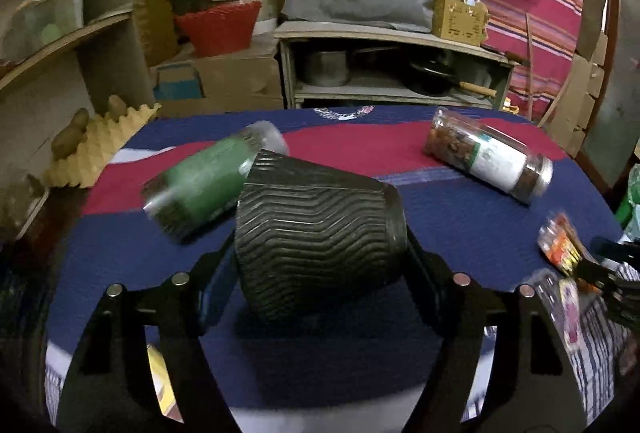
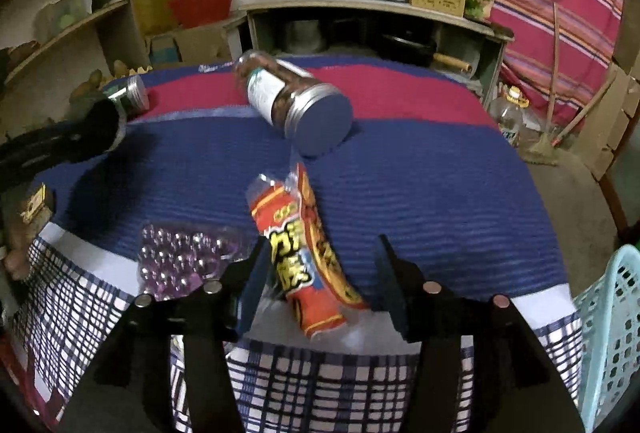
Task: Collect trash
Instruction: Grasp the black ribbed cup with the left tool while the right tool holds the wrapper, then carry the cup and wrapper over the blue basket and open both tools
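Black ribbed plastic: one cup-shaped bin (image 1: pixel 316 241), tilted on its side, mouth hidden, clamped across its body between the jaws of the left gripper (image 1: pixel 316 273), which stand wide around it. Judged light, stiff and slightly springy; the ridges should give the pads purchase, and the mid-body hold looks sound.
Beyond the bin, just left of the tool's line: one green-labelled jar (image 1: pixel 208 181), lying down and blurred.
Farther ahead to the right: one clear jar with a white label (image 1: pixel 490 157), brown contents, also lying. Both are likely heavier, hard and prone to roll.
At the far right edge: the other tool and a bright wrapper, partly seen.
All rest on one striped blue-and-red cloth (image 1: pixel 460 217).

Red-and-orange foil, right wrist view: one snack wrapper (image 2: pixel 308 253), crumpled and long, lying between the jaws of the right gripper (image 2: pixel 320 273), which are part open and not pressing on it. Judged very light, soft and slippery; best pinched across the middle where the folds bunch.
Just left of the tool: one clear blister sheet with round bubbles (image 2: pixel 180 257), thin, flexible.
Ahead: the white-labelled jar, metal lid toward the tool.
Far right: one pale blue perforated basket (image 2: pixel 612 333), possibly for the trash.
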A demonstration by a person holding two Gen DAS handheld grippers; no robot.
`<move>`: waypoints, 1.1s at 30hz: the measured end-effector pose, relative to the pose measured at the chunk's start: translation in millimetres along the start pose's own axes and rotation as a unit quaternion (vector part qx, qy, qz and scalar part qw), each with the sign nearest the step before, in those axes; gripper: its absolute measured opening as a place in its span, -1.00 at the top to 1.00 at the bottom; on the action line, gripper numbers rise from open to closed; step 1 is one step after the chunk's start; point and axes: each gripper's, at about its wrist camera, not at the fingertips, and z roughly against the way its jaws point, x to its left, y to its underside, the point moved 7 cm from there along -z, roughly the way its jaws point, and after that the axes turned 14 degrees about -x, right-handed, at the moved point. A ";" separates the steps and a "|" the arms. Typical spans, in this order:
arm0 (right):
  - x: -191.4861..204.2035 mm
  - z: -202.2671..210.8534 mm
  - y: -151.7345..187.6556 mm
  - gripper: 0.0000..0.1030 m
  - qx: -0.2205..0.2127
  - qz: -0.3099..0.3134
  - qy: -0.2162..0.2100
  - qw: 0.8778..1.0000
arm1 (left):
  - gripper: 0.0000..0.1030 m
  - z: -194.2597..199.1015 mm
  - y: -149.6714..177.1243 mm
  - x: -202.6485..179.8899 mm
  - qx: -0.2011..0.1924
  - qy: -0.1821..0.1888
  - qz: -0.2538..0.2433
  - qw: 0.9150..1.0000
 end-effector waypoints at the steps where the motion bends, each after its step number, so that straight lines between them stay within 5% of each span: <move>1: -0.9 -3.1 3.8 -0.02 0.005 -0.008 -0.003 1.000 | -0.42 9.8 3.0 2.1 -0.002 -0.004 0.000 1.000; 11: -5.0 -3.0 7.4 0.31 0.004 -0.051 -0.039 0.998 | -0.42 77.7 33.3 12.6 0.000 -0.020 0.016 1.000; 21: -49.2 37.1 24.7 0.37 0.013 -0.027 0.041 0.999 | -0.42 98.5 34.1 -7.6 -0.011 -0.014 0.009 1.000; 28: -50.9 32.3 33.6 0.20 0.022 -0.021 0.042 0.999 | -0.42 99.8 37.8 -20.6 -0.008 -0.010 0.012 1.000; 33: -50.9 29.8 31.9 0.34 0.010 -0.025 0.041 0.999 | -0.42 103.4 33.1 -18.7 -0.013 -0.018 0.006 1.000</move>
